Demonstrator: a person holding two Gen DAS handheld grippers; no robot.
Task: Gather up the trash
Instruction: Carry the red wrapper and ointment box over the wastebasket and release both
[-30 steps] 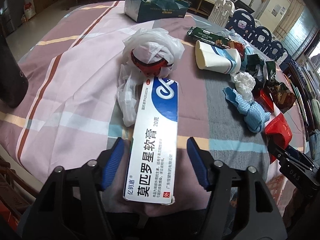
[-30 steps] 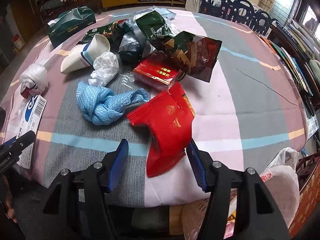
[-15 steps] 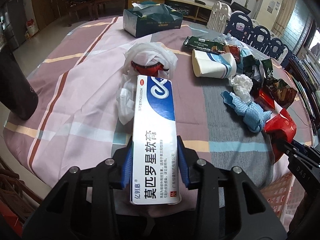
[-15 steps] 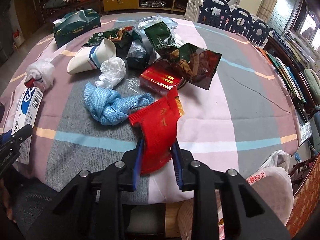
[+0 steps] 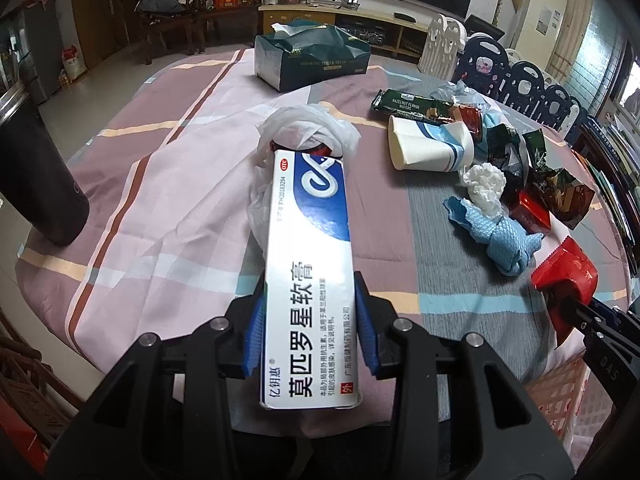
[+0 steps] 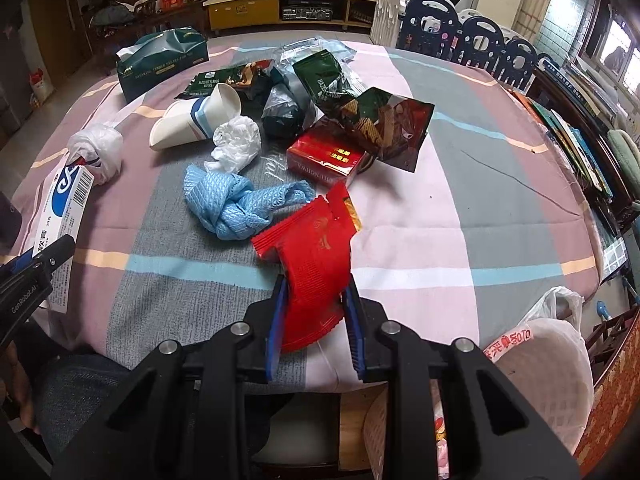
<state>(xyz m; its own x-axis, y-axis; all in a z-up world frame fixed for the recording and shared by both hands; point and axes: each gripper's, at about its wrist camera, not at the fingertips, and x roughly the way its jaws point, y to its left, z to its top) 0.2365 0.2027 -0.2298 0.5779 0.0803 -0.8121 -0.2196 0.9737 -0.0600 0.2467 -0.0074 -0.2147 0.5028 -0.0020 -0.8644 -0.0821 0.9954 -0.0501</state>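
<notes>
We count one ointment box [image 5: 310, 276] clamped in our left gripper [image 5: 308, 328], one red wrapper [image 6: 316, 272] pinched in our right gripper [image 6: 314, 320] — one paper cup [image 6: 196, 122] at eleven o'clock.

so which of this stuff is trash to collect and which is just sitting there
Trash:
ointment box, in left gripper
red wrapper, in right gripper
paper cup
blue cloth
green wrappers

Just there:
tissue box
black bottle
tablecloth
</notes>
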